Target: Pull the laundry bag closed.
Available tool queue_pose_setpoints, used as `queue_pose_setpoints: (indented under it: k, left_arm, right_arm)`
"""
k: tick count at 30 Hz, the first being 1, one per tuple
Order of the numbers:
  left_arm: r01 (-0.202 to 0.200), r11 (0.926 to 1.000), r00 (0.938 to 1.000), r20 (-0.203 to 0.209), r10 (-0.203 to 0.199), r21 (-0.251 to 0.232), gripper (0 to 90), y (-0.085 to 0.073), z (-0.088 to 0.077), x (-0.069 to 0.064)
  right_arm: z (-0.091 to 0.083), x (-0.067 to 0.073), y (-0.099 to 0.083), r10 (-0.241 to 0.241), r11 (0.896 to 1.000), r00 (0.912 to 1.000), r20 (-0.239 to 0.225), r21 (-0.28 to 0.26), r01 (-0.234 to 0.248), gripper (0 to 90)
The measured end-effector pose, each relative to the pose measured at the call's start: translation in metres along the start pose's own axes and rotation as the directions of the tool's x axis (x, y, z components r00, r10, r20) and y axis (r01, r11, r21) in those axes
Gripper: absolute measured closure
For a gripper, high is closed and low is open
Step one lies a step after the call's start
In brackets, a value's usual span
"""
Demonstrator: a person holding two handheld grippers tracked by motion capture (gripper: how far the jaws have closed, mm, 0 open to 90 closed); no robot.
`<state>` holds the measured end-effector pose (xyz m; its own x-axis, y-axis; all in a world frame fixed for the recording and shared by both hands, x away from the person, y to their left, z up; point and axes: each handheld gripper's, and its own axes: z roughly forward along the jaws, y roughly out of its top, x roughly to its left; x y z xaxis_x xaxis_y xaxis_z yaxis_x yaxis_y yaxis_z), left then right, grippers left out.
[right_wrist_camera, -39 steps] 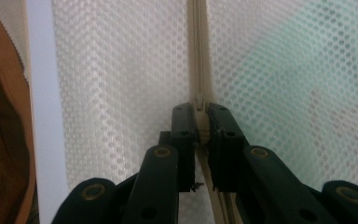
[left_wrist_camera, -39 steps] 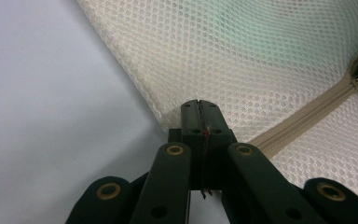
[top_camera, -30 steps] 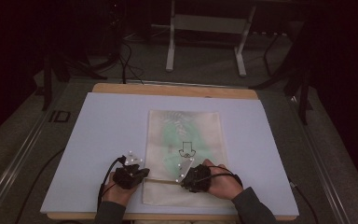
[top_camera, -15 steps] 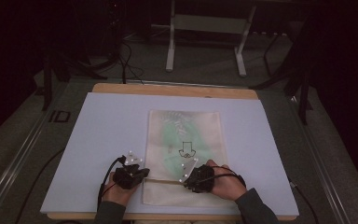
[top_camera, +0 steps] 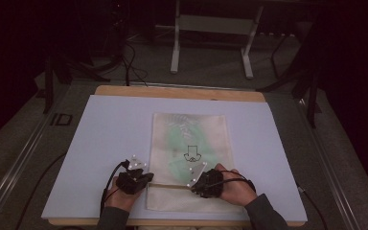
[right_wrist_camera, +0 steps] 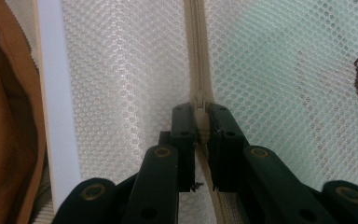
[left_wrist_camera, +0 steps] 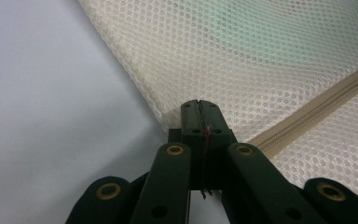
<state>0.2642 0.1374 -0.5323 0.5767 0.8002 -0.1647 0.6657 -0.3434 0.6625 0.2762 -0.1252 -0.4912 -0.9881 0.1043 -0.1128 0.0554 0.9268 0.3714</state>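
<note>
mesh bag (top_camera: 190,158) flat at frame center on my tabletop (top_camera: 105,139), green item inside | left tool (left_wrist_camera: 199,108) clamped on bag edge | right tool (right_wrist_camera: 201,112) pinching zipper (right_wrist_camera: 196,56)

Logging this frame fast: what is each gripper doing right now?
Left gripper: shut on the mesh bag edge.
Right gripper: shut on the zipper pull.
</note>
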Motion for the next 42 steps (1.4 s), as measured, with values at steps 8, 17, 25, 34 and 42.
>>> queue_pose_setpoints:
  k: [8, 17, 25, 34, 42]
  left_arm:
    - [0.001, 1.0000, 1.0000, 0.001, -0.001, -0.001, 89.7, 0.000, 0.000, 0.000]
    - [0.002, 1.0000, 1.0000, 0.004, -0.002, -0.001, 89.7, 0.000, 0.000, 0.000]
    - [0.006, 1.0000, 1.0000, 0.006, -0.006, -0.003, 89.7, 0.000, 0.000, 0.000]
    - [0.006, 1.0000, 1.0000, 0.006, -0.006, -0.002, 89.7, 0.000, 0.000, 0.001]
    - [0.006, 1.0000, 1.0000, 0.007, -0.006, -0.004, 89.7, -0.001, 0.000, 0.001]
  right_arm:
    - [-0.003, 0.000, -0.001, 0.001, 1.000, 1.0000, 0.004, -0.005, -0.001, 82.2]
    - [-0.007, 0.000, -0.005, 0.015, 1.000, 0.9999, 0.006, -0.011, -0.015, 82.2]
    - [-0.011, -0.001, -0.010, 0.026, 0.999, 0.9996, 0.010, -0.019, -0.025, 82.2]
    - [-0.014, -0.002, -0.016, 0.038, 0.999, 0.9991, 0.016, -0.022, -0.038, 82.2]
    - [-0.015, -0.002, -0.018, 0.039, 0.999, 0.9991, 0.016, -0.028, -0.039, 82.2]
